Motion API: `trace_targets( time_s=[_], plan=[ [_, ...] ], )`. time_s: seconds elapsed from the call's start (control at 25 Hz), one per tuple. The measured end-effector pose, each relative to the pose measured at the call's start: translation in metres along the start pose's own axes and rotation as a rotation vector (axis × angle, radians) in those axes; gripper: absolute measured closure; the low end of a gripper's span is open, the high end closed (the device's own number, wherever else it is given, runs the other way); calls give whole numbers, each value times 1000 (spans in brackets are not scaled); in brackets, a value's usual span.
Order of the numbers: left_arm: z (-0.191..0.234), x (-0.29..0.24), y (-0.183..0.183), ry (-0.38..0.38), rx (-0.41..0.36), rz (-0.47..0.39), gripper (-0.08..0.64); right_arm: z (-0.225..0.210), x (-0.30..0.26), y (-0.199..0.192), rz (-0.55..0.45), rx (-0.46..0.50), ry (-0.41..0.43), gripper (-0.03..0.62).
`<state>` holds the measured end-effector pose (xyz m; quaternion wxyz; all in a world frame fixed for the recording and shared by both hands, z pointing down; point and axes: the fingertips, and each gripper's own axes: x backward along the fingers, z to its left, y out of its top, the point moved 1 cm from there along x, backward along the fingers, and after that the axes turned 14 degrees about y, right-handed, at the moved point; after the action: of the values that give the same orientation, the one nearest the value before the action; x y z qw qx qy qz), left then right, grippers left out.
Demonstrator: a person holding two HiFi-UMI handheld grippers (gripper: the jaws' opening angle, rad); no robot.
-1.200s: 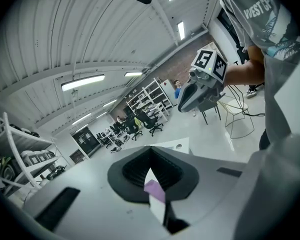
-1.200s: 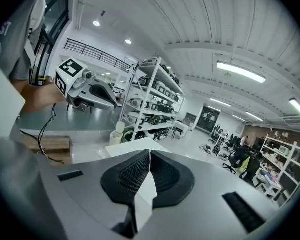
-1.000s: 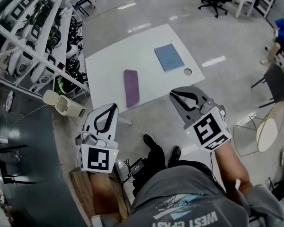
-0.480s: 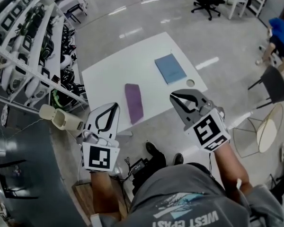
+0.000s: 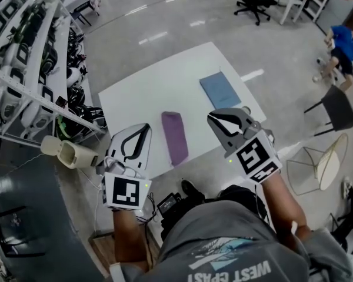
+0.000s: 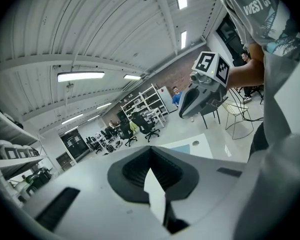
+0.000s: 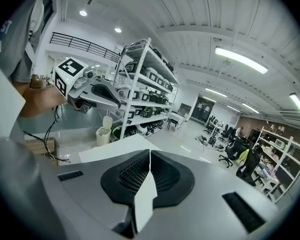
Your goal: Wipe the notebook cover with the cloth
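A blue notebook [image 5: 220,90] lies flat near the right edge of the white table [image 5: 147,87]. A folded purple cloth [image 5: 175,138] lies near the table's front edge, between my two grippers. My left gripper [image 5: 144,126] is held in the air left of the cloth, shut and with nothing in it. My right gripper [image 5: 211,117] hovers right of the cloth and in front of the notebook, also shut and holding nothing. In the left gripper view its jaws [image 6: 150,150] meet at the tips, with the notebook [image 6: 182,147] far beyond. The right gripper [image 7: 149,152] shows the same closed tips.
Metal shelves [image 5: 29,51] full of gear run along the left. A beige bin [image 5: 67,153] stands by the table's front left corner. A dark chair [image 5: 336,107] and a wire stool [image 5: 319,163] stand to the right. A person in blue [image 5: 344,40] is at the far right.
The table, cloth and notebook have come closer and lower in the head view as the person moved toward the table. Both grippers stayed shut and raised.
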<state>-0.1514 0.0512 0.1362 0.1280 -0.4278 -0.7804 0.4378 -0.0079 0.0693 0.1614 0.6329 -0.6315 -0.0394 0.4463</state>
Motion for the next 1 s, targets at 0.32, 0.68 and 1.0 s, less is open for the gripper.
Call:
trace_targets(
  time_s=[0.32,0.68,1.0],
  plan=[
    [21,-9,-35,8,35,44,560,-8,-52,10,10,6,58,560],
    [21,-25,-58,65,70,138,560,-25,-91,0,13,31,181,560],
    [12,-47,-91,95,123,240,560,-36,-147,-29,42,18,320,558]
  ],
)
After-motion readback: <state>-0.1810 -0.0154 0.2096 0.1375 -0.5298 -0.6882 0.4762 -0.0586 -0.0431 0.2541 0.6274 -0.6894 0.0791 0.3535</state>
